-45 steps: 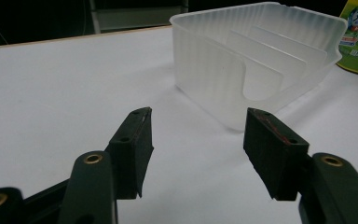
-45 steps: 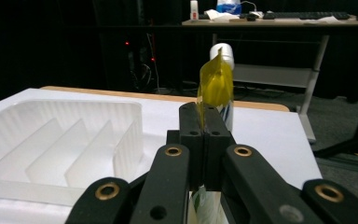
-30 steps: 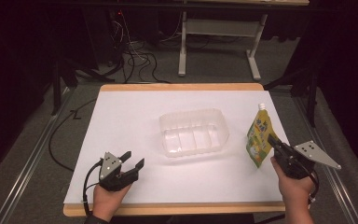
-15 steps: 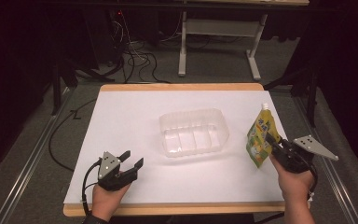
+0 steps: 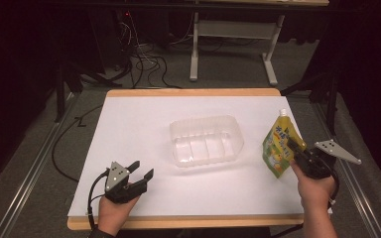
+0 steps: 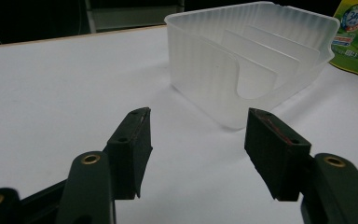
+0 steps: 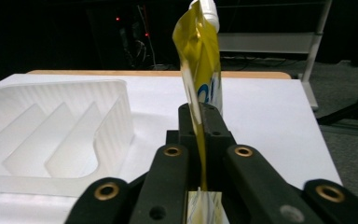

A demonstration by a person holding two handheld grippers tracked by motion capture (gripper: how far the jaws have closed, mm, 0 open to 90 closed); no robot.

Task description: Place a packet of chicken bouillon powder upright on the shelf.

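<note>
One pouch [image 5: 279,146] between right tongs [image 5: 293,147]

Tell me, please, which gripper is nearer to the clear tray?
Left. The left gripper sits open just short of the tray; the right gripper holds the pouch beside it.

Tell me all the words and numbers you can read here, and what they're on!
"3" with small marks after it: in a blue circle on the pouch, left gripper view; the marks are too blurred to read.
Blue characters on the pouch's front, high view: too small to read.
Blue print on the pouch's edge, right gripper view: turned away, unreadable.
The tray and the grippers carry no text I can see.
</note>
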